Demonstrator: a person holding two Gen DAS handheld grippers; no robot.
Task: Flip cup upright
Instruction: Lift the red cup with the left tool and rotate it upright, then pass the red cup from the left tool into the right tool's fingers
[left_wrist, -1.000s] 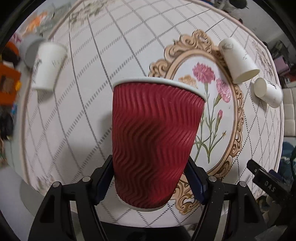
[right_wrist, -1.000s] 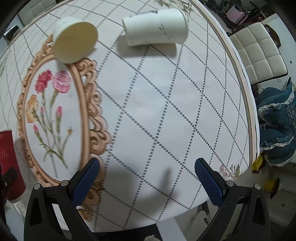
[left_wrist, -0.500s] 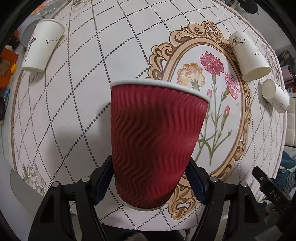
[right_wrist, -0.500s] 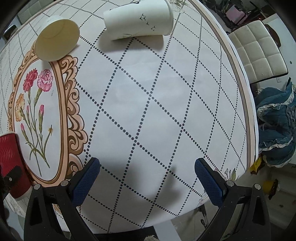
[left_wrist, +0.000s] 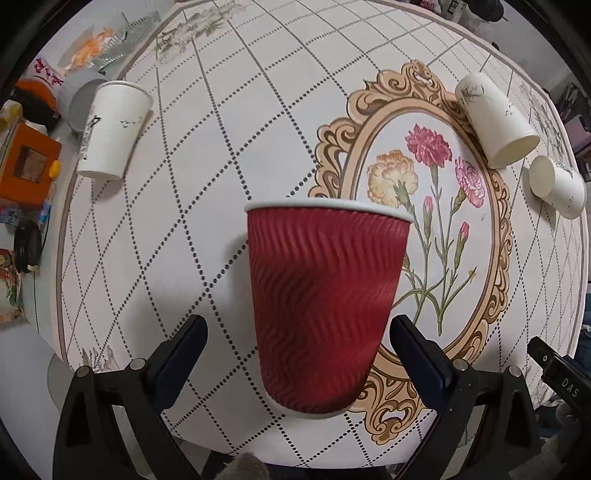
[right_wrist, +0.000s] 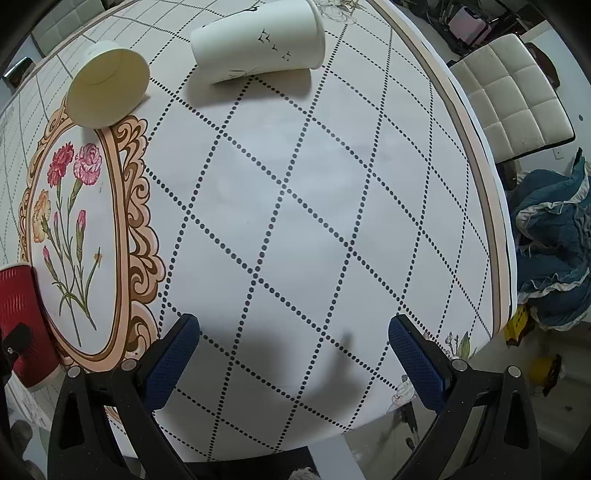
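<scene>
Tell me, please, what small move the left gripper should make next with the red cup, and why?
Probably back the left gripper straight away from the red cup. The cup stands rim-up on the table, and both fingers sit apart from its sides, so it looks released.

The left gripper (left_wrist: 297, 354), clamped on the red cup (left_wrist: 321, 306) a moment ago, now has its jaws spread apart, clear of the cup's sides, leaving it upright on the worktop (left_wrist: 207, 192).

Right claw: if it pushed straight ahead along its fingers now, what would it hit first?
Probably only the bare table. The open right claw points at an empty patch; the two white cups lying on their sides lie farther off, though depth is unclear.
</scene>
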